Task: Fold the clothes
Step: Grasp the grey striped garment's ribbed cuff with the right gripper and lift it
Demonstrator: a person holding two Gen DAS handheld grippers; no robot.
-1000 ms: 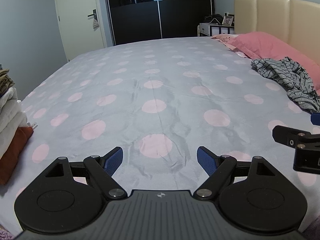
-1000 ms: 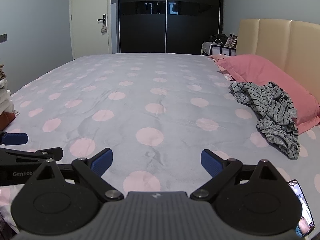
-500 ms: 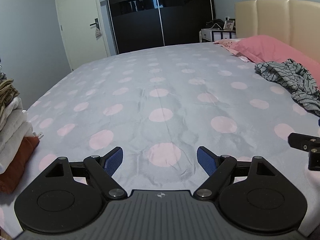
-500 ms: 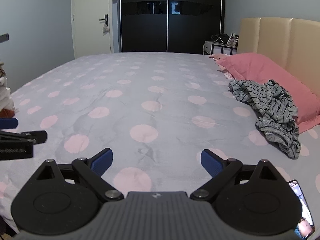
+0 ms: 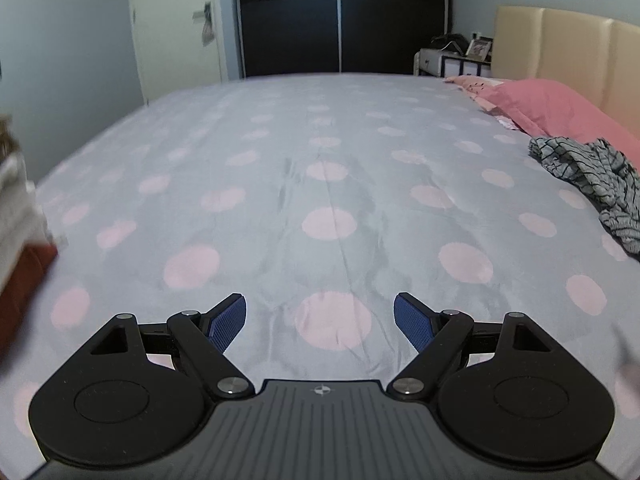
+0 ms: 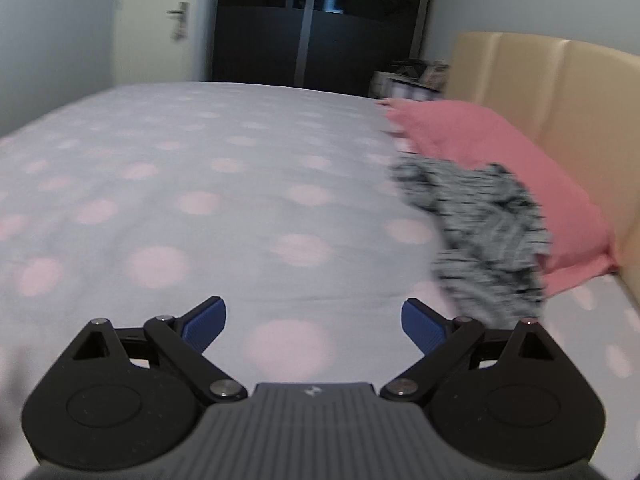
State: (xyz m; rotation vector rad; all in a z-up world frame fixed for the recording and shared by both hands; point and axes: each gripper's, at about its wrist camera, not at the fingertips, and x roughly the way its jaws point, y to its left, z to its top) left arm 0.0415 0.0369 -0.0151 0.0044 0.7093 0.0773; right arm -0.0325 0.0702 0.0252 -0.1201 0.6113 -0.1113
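- One loose garment: a grey striped garment, crumpled in a heap on the bed, its far edge against the pink pillow. In the right wrist view it shows as a blurred heap.
- One stack of folded clothes at the left margin of the left wrist view, around 9 o'clock: pale layers over a rust-red one at the bottom. Blurred; number of pieces cannot be told.
- Left gripper: both blue-padded fingers spread wide, nothing between them. The striped garment sits at about 2 o'clock from it, well apart.
- Right gripper: fingers likewise spread wide and empty. The garment lies at about 1 o'clock, near the right finger pad but not touching, as far as the blur allows.
- Surface: a bed under a grey sheet with pink dots, lightly creased down the middle.
- Two pillows at the head: the pink one and a paler patterned pillow beyond it.
- Room: beige padded headboard at 2 o'clock; black wardrobe at 12; white door at 11; small bedside unit with a framed picture on top beside the headboard.
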